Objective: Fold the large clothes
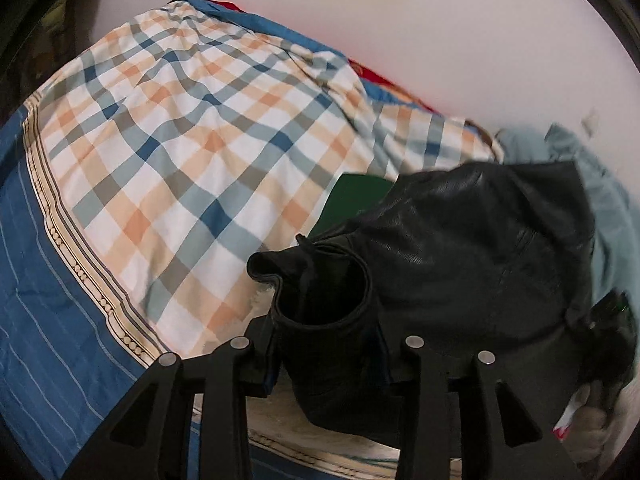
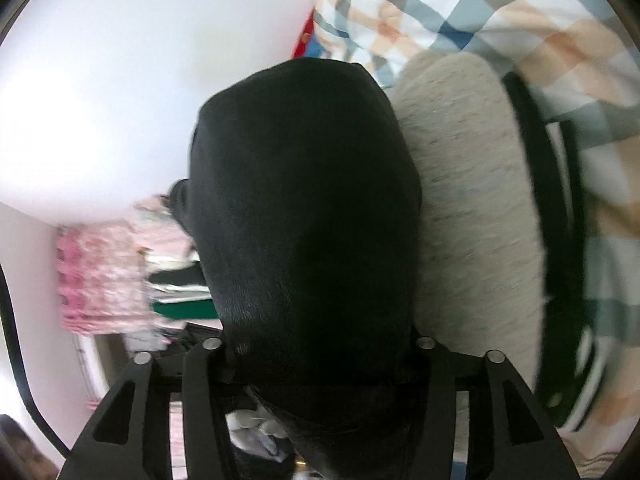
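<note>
A black leather jacket (image 1: 460, 248) hangs over the bed. My left gripper (image 1: 326, 356) is shut on its sleeve cuff, which bulges open between the fingers. The jacket (image 2: 304, 216) also fills the middle of the right wrist view, where my right gripper (image 2: 320, 356) is shut on another part of it and holds it up. My right gripper shows as a dark blurred shape (image 1: 612, 336) at the right of the left wrist view. A grey fleece lining (image 2: 468, 184) shows beside the black leather.
A checked orange, blue and white quilt (image 1: 192, 152) covers the bed, over a blue striped sheet (image 1: 44, 320). A green garment (image 1: 356, 200) and pale blue cloth (image 1: 608, 200) lie behind the jacket. Pink and striped clothes (image 2: 112, 276) are piled by the white wall (image 2: 120, 80).
</note>
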Motion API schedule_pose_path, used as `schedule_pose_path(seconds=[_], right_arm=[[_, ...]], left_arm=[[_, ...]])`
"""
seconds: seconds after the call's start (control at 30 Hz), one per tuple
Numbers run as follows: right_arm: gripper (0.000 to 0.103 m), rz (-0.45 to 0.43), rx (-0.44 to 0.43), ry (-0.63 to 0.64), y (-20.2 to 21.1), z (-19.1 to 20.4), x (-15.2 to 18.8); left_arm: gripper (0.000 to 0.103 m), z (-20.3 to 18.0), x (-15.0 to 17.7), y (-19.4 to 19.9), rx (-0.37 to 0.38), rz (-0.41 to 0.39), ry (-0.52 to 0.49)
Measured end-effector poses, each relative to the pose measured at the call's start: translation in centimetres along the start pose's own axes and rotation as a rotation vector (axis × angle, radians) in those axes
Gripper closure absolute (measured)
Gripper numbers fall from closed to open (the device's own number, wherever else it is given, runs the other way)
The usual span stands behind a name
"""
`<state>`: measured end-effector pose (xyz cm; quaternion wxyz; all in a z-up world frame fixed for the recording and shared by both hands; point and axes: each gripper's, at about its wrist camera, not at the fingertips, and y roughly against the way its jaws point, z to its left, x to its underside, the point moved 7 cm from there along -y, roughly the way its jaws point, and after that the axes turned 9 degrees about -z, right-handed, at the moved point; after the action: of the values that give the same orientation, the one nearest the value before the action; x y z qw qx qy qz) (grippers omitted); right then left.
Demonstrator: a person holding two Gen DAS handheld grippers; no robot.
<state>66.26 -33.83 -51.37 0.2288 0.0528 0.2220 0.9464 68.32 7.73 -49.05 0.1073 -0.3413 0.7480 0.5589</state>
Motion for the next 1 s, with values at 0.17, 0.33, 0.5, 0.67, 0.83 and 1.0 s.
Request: schedule_pose_path(seconds=[0.17, 0.33, 0.5, 0.67, 0.83, 1.0], right_arm=[[0.027, -0.053, 0.251, 0.141, 1.8, 1.4, 0.5], [0.011, -0.187, 0.669, 0.388, 5.2, 4.0, 3.9], [0.009, -0.273, 0.946, 0.516, 6.3, 5.4, 7.9], [0.009, -0.303, 1.059, 0.536, 6.9, 6.7, 12.6], [0.009, -0.333, 1.089, 0.541, 9.5, 8.7, 16.5], [0.009, -0.392, 1.085, 0.559, 14.5, 13.6, 21.7]], left_arm=[[0.06, -1.0, -0.5, 0.4, -0.072, -0.012, -0.112], [0.005, -1.9, -1.1, 1.8, -0.188, -0.043, -0.241], [0.003, -3.3, -0.7, 4.4, -0.24, -0.063, -0.348], [0.002, -4.5, 0.3, 8.4, -0.265, -0.072, -0.406], [0.002, -5.8, 1.1, 14.6, -0.25, -0.093, -0.431], [0.002, -6.7, 1.8, 21.5, -0.225, -0.112, -0.434]])
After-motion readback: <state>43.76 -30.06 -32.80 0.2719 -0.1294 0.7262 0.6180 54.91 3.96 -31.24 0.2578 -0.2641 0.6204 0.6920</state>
